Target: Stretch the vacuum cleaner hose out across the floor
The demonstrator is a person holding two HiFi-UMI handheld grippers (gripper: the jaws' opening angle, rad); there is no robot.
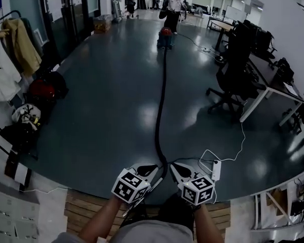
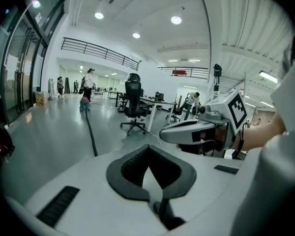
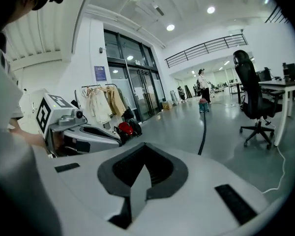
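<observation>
The black vacuum hose [image 1: 161, 100] lies stretched in a long line across the grey floor. It runs from the small red vacuum cleaner [image 1: 165, 36] at the far end to a spot just ahead of my grippers. My left gripper [image 1: 148, 170] and right gripper [image 1: 178, 169] are held side by side above the hose's near end, both shut with nothing between the jaws. In the left gripper view the shut left gripper [image 2: 148, 147] points along the hose [image 2: 91, 132], with the right gripper [image 2: 191, 130] beside it. The right gripper view shows the shut right gripper [image 3: 144, 149] and the hose [image 3: 203, 132].
A black office chair [image 1: 232, 85] and a desk [image 1: 273, 82] stand at the right. A white power strip [image 1: 216, 170] with its cable lies near the right gripper. Hanging coats [image 1: 12, 49] and bags [image 1: 40, 91] line the left. A person [image 1: 174, 4] stands by the vacuum cleaner. Wooden boards [image 1: 88, 206] are underfoot.
</observation>
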